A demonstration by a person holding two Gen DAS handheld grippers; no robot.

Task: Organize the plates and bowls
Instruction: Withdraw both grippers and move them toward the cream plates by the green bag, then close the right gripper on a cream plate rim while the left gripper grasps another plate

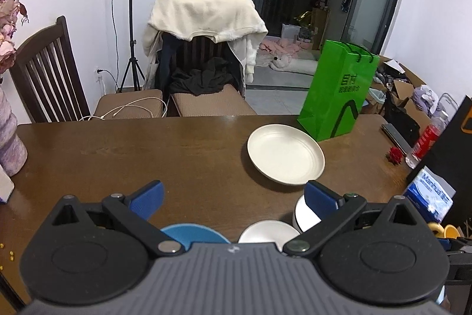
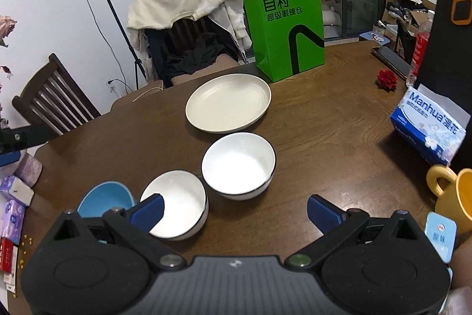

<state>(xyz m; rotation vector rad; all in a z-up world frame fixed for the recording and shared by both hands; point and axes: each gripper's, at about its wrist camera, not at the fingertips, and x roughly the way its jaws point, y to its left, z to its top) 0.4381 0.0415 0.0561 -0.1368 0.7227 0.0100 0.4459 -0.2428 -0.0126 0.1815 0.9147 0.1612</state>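
Sitting near the middle of the dark brown wooden bench (image 2: 324,114), the wide cream-coloured round plate (image 2: 228,102) holds nothing. Just nearer than it, almost touching its rim, stands a white round bowl with a thin dark rim (image 2: 239,166), empty. Beside that, rim to rim, a second white bowl of the same kind (image 2: 177,204), also empty. Further left, a small light-blue bowl (image 2: 103,198), partly hidden behind the gripper body; nothing visible in the part that shows.

Right gripper (image 2: 234,211): blue-padded fingers spread wide, grasping nothing, held above the bench edge with its left finger in front of the second white bowl.

Left gripper (image 1: 233,198): likewise released, fingers wide apart, empty; blue bowl and both white bowls lie below and between its fingers, cream plate beyond.

Behind the plate, a tall bright-green paper shopping bag with cord handles (image 2: 284,22) stands upright at the far bench edge; contents cannot be seen. To the right: a red artificial rose head (image 2: 387,80), a blue-and-white tissue pack (image 2: 427,129), a yellow ceramic mug (image 2: 452,197) near the right edge, inside not visible. Beyond the bench, a dark wooden chair draped with a cream fleece jacket (image 2: 183,2).
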